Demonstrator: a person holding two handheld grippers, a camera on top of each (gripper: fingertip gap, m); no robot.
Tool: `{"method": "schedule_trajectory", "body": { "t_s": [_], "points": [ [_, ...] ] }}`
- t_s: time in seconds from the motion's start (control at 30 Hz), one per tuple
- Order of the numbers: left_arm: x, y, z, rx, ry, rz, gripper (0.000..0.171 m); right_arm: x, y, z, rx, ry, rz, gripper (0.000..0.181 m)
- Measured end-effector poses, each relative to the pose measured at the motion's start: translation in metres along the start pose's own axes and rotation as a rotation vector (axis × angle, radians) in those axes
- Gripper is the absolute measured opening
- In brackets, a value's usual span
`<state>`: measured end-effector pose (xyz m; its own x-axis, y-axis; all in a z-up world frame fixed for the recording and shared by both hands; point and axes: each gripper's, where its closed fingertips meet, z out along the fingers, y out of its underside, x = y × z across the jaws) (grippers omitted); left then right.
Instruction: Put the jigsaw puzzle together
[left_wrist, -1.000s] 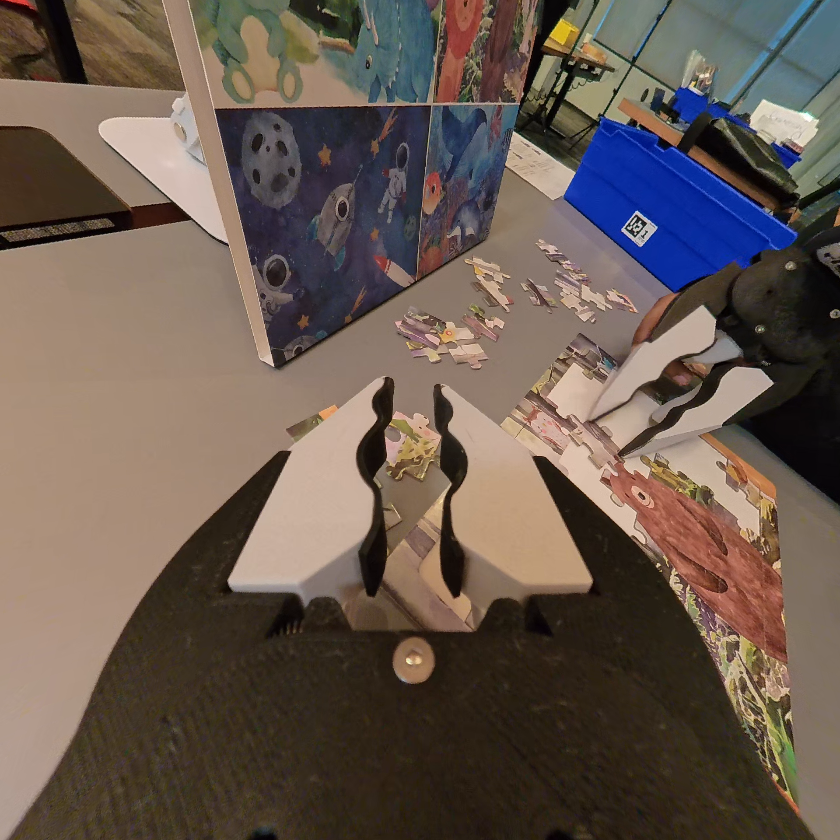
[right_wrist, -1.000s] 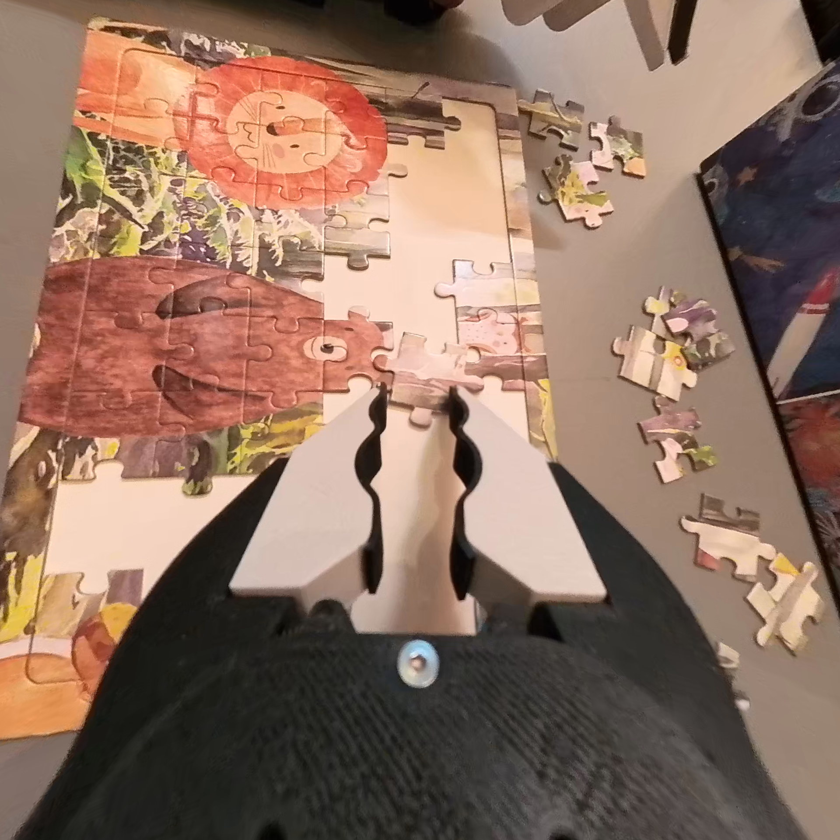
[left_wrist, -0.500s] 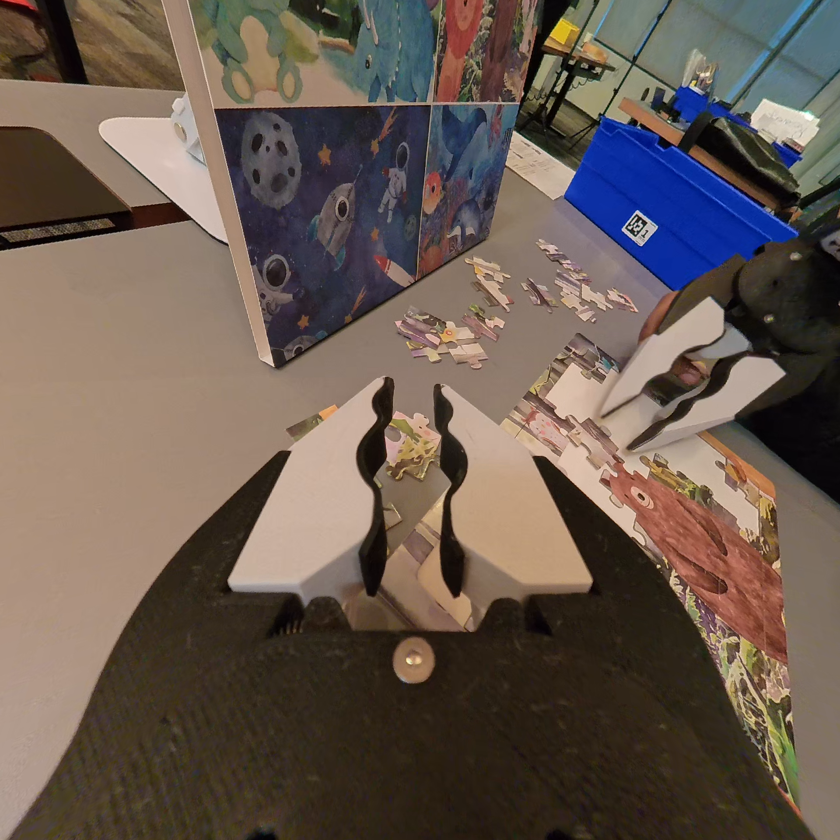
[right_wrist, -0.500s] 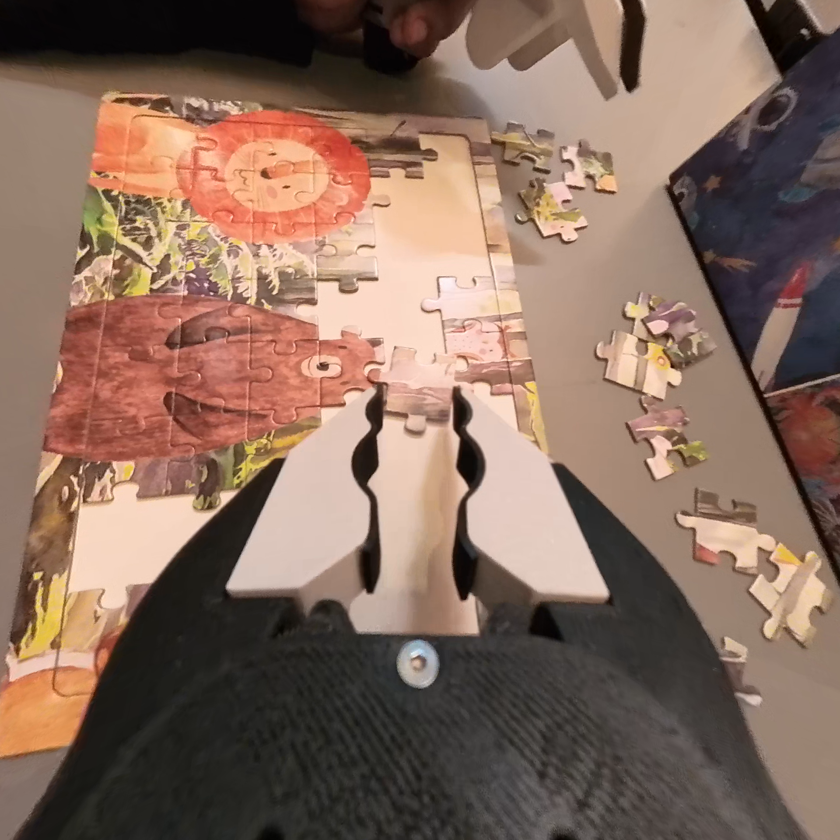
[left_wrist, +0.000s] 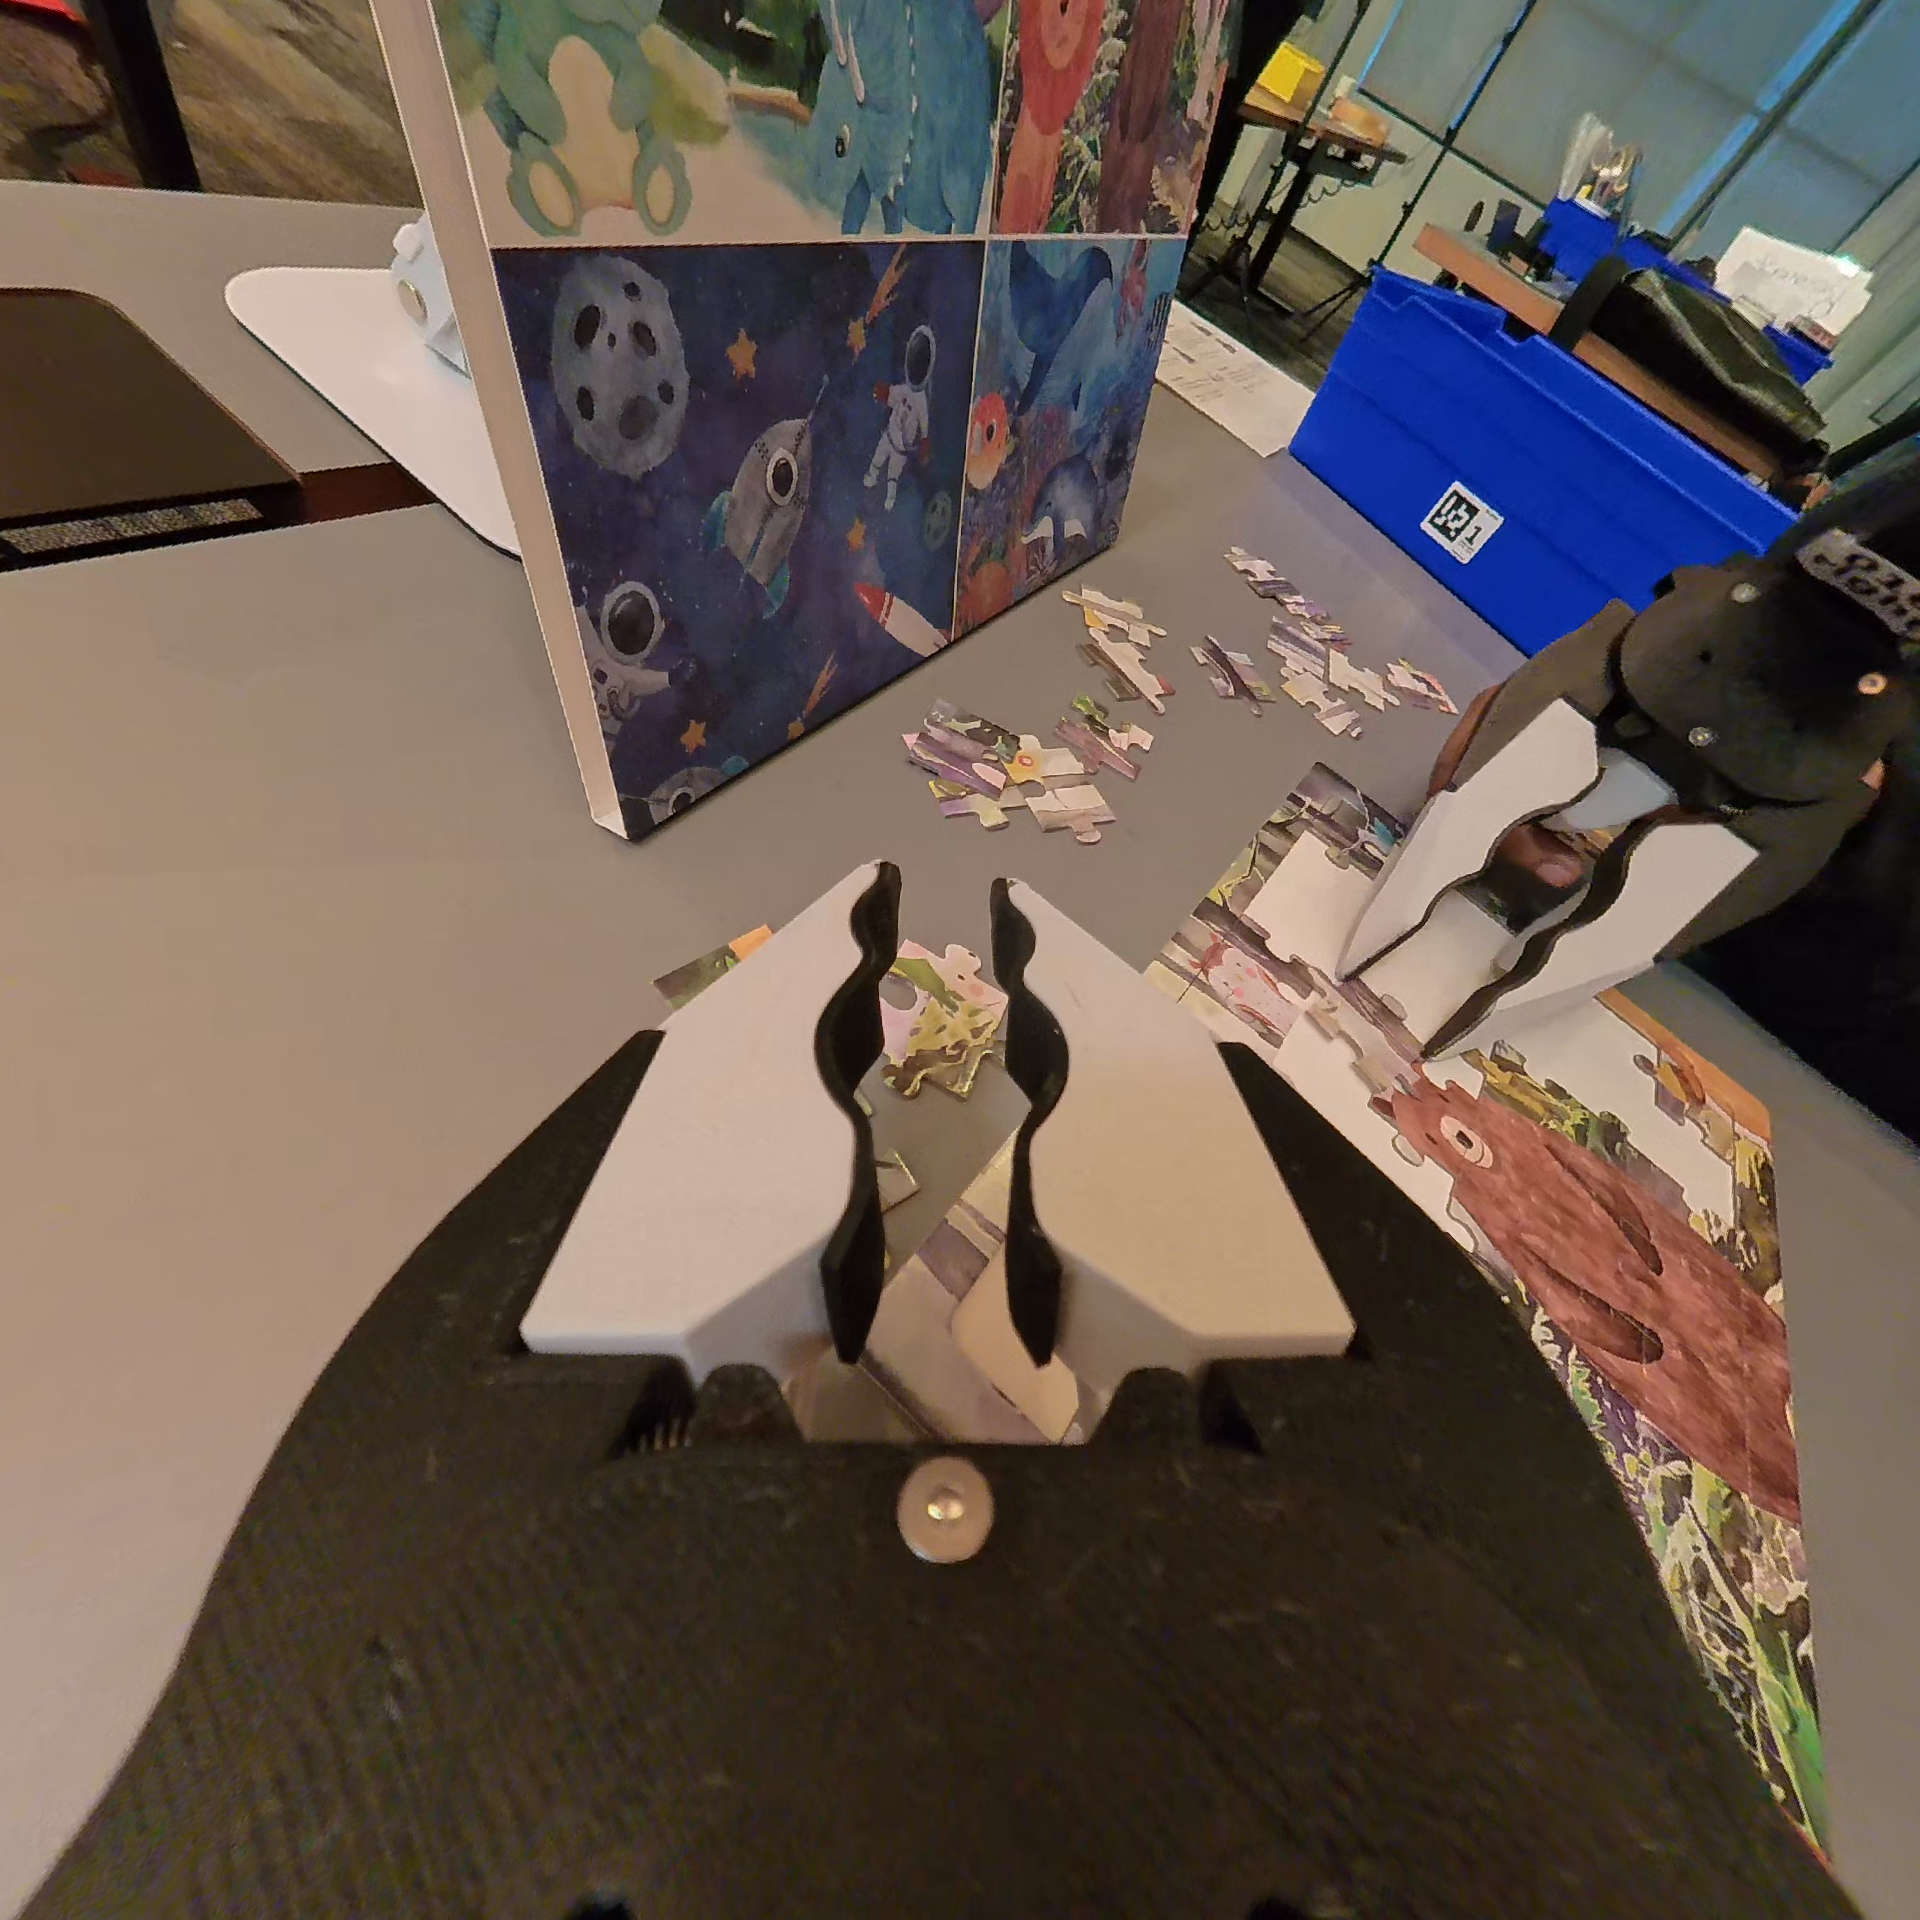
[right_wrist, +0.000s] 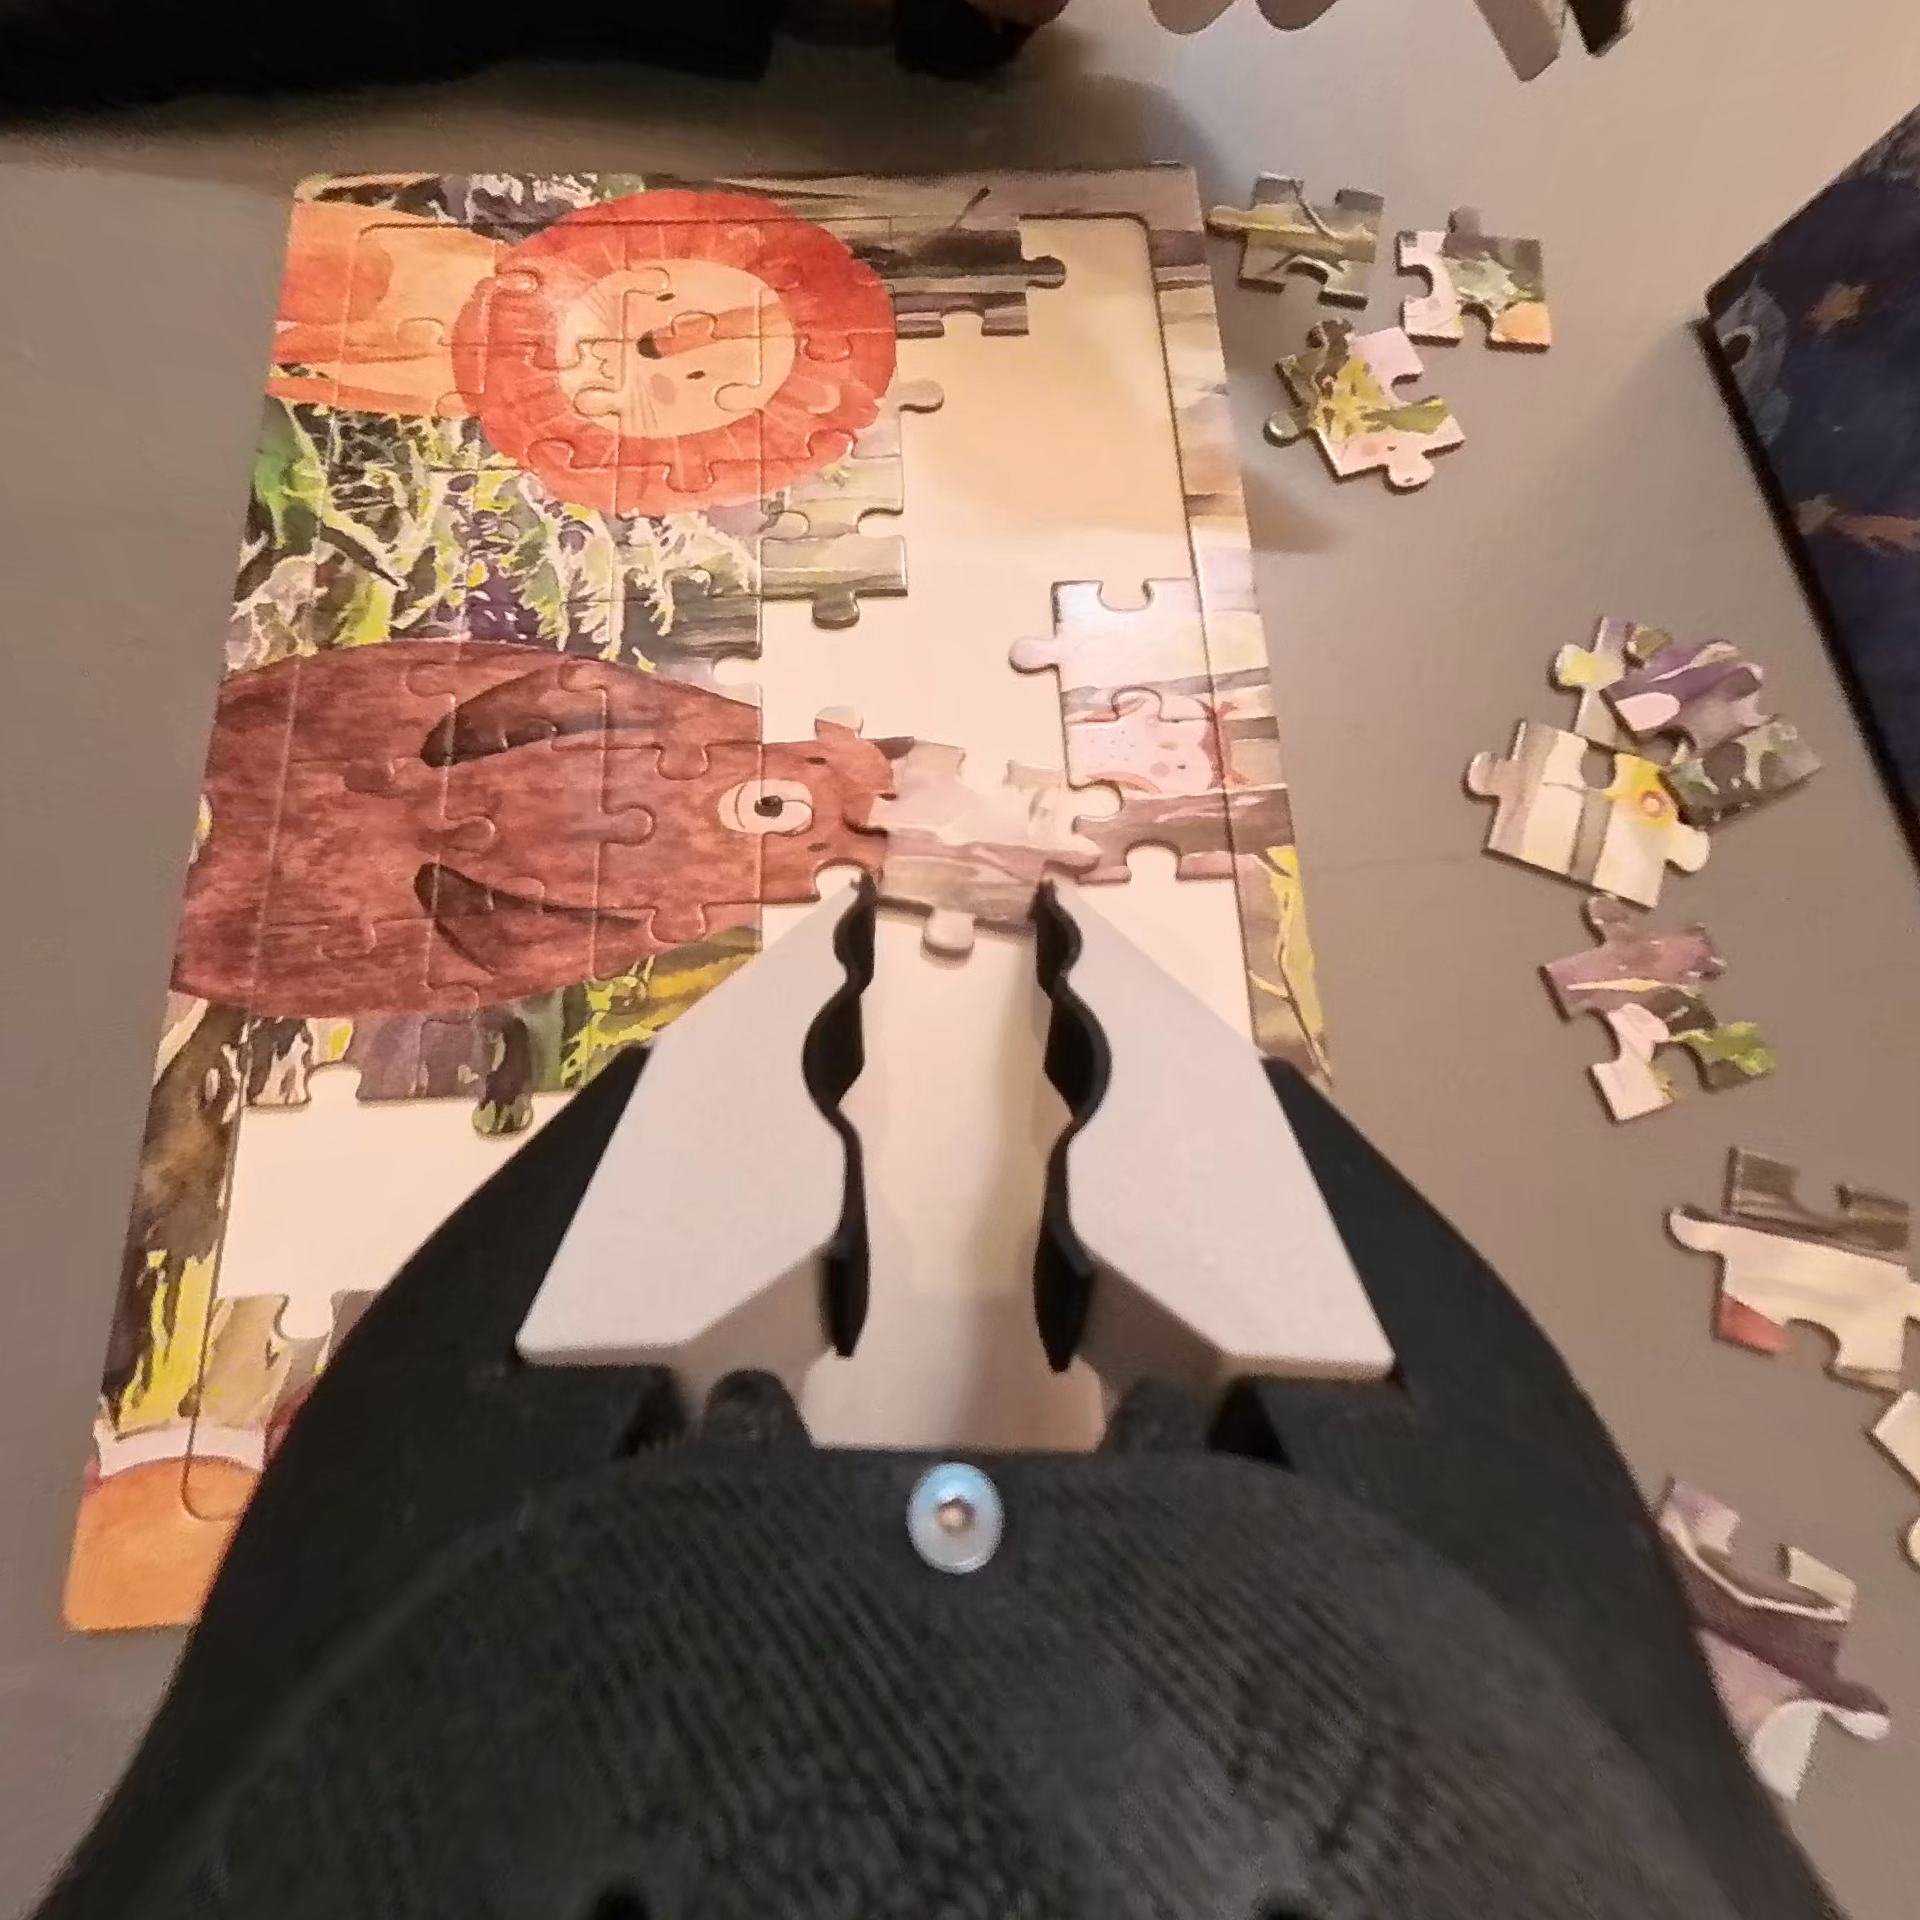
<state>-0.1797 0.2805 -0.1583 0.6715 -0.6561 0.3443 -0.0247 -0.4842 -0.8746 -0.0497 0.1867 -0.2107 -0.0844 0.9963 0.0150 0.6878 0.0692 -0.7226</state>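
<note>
Right now the jigsaw puzzle lies flat on the grey table, partly built: lion at 11 o'clock, brown bear at 9 o'clock, and bare board at 12 o'clock and at 7 o'clock. The right gripper stands low over the board with its jaws a little apart, and they hold nothing. Their tips are beside the lower corners of a pale purple piece next to the bear's nose.

I judge that this piece is not fully seated; its far edge looks blurred, so I cannot tell. If the tips press or drag on it, it may tilt, or the joined neighbours may lift and the board may slide on the smooth table.

The left gripper waits at the near corner of the puzzle, jaws slightly apart, empty. Loose pieces lie at 3 o'clock, and three more at 1 o'clock. The upright picture box stands just behind them and limits the reach there. A blue crate is farther away.
</note>
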Motion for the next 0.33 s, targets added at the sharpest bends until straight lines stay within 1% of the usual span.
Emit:
{"method": "schedule_trajectory", "body": {
  "t_s": [0.1,0.33],
  "points": [
    [0.0000,-0.0001,-0.0001,0.000,0.001,-0.001,0.015,-0.0029,-0.0034,-0.0005,0.011,-0.034,-0.037,0.029],
    [-0.0002,-0.0004,-0.0004,0.003,0.003,-0.006,0.015,0.0037,-0.0049,0.0000,-0.067,-0.089,-0.150,0.029]
  ]
}}
